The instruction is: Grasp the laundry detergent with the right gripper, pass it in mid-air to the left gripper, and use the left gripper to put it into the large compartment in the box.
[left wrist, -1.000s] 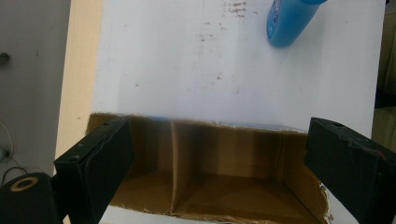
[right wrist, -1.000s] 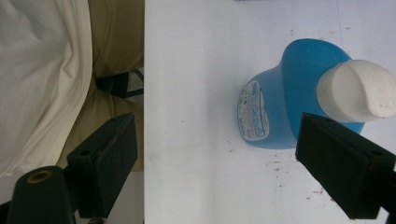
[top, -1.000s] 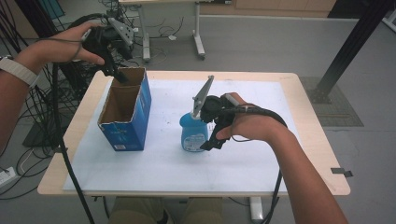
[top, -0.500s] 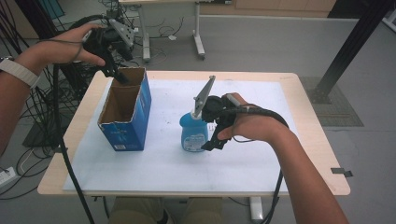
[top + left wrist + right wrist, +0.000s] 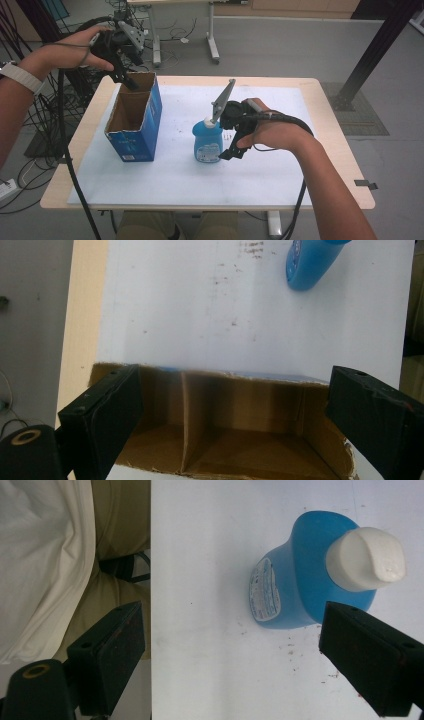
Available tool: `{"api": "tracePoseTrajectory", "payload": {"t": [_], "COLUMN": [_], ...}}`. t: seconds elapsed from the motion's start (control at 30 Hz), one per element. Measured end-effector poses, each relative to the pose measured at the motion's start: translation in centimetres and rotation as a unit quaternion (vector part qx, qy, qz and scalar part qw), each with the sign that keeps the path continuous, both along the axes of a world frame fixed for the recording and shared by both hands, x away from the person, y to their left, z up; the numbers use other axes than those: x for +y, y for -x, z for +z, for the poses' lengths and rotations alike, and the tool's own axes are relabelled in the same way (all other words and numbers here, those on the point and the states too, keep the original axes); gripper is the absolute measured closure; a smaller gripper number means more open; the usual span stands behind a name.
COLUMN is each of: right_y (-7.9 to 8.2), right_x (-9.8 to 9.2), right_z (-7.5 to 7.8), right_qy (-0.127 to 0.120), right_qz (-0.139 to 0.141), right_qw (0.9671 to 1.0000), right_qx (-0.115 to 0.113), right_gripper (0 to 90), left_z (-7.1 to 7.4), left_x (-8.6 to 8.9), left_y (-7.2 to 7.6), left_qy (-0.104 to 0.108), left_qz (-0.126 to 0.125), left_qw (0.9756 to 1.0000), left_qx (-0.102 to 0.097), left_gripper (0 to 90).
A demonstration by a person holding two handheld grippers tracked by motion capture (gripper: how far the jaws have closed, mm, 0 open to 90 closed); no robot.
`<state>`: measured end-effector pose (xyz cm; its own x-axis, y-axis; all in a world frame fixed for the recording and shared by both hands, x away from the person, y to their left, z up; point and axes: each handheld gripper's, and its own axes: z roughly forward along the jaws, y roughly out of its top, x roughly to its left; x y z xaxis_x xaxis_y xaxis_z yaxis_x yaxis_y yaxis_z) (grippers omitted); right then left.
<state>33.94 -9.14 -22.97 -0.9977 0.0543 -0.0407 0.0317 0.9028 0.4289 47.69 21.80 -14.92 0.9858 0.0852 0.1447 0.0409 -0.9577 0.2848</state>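
Two things stand on the white sheet that covers the pale wooden tabletop (image 5: 330,107): a squat blue plastic bottle (image 5: 207,142) with a rounded off-white cap and a paper label on its side, and an open blue cardboard box (image 5: 134,122) with a raw brown inside and a torn upper edge. The bottle stands upright near the middle of the sheet, well apart from the box at its left. The right gripper (image 5: 235,149) hangs just beside the bottle on its right, pointing down; its blocky black fingers have just been opening and now stand wide apart, with nothing pressed between them and the bottle off to one side in the right gripper view. The left gripper (image 5: 122,77) hovers over the far end of the box, its matte black fingers spread wide above the opening and holding nothing.
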Motion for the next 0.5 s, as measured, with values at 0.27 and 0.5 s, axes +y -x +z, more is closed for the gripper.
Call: {"api": "tracePoseTrajectory", "payload": {"t": [0.27,0.5], "right_y": [-0.1,-0.3], "right_x": [-0.6,-1.1], "right_z": [0.2,0.4], "right_qy": [-0.006,-0.014], "right_qz": [-0.006,-0.009], "right_qw": [0.9999,0.9997], "right_qx": [-0.006,-0.017], "right_gripper": [10.3,9.0], "left_z": [-0.2,-0.1], "left_x": [0.0,-0.1], "left_y": [0.0,0.1], "left_qy": [0.0,0.001], "left_qz": [0.001,0.001], "left_qw": [1.0,1.0], "left_qx": [0.0,-0.002], "left_gripper": [9.0,9.0]}}
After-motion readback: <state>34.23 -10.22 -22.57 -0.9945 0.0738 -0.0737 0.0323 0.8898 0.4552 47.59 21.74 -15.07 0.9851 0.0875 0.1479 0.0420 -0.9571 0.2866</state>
